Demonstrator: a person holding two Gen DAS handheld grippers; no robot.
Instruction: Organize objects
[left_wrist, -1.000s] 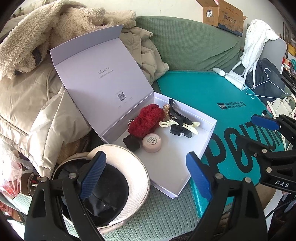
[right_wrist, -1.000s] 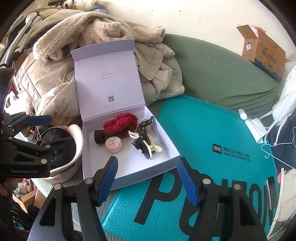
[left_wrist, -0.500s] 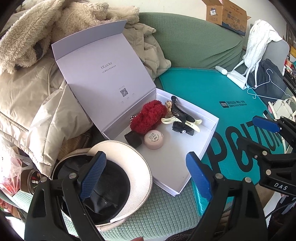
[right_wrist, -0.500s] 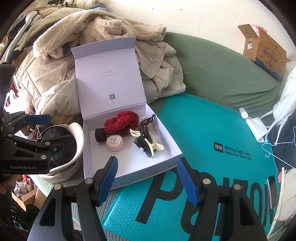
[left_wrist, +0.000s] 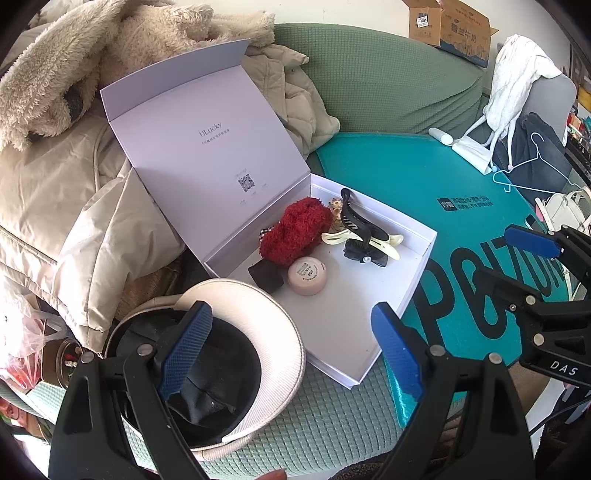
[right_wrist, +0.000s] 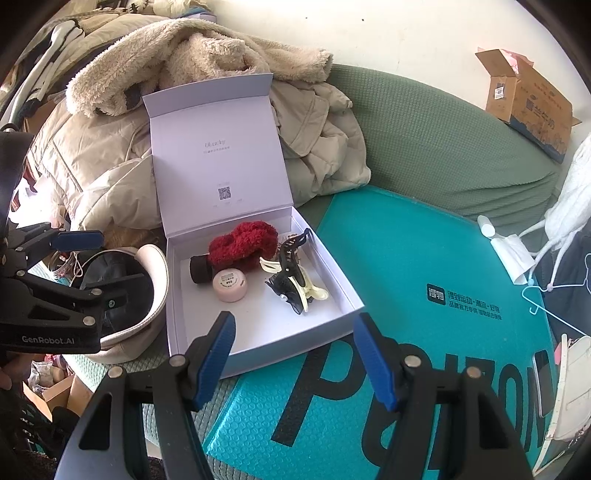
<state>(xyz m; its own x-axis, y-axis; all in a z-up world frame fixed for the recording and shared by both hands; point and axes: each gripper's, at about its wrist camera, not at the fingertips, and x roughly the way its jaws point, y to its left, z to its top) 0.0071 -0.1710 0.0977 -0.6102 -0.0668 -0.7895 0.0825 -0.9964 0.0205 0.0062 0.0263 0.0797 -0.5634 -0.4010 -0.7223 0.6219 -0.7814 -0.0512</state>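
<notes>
On the green sofa, a white box (right_wrist: 258, 332) is lying open with its lid (right_wrist: 218, 155) leaning back against a heap of beige coats (right_wrist: 92, 162). Inside the box, toward its back wall, a red fluffy scrunchie (right_wrist: 242, 245) is sitting beside a small black cylinder (right_wrist: 199, 268) and a round pink case (right_wrist: 229, 285), while a black claw clip (right_wrist: 290, 254) is resting across a cream clip (right_wrist: 303, 290) and a dark bow clip (left_wrist: 364, 254) nearer the right wall. Part of the box is overlapping a teal padded mailer (right_wrist: 406, 266) that is spreading across the seat. To the box's left, an upturned cream cap (left_wrist: 266, 332) with a dark lining is touching its corner. The left gripper (left_wrist: 291, 343) is hovering over the cap and the near box corner, its blue fingers (left_wrist: 184, 347) spread wide and grasping nothing. The right gripper (right_wrist: 295, 354) is hanging above the box's front edge, its fingers (right_wrist: 218, 354) likewise released and empty. Each gripper is showing at the edge of the other's view.
</notes>
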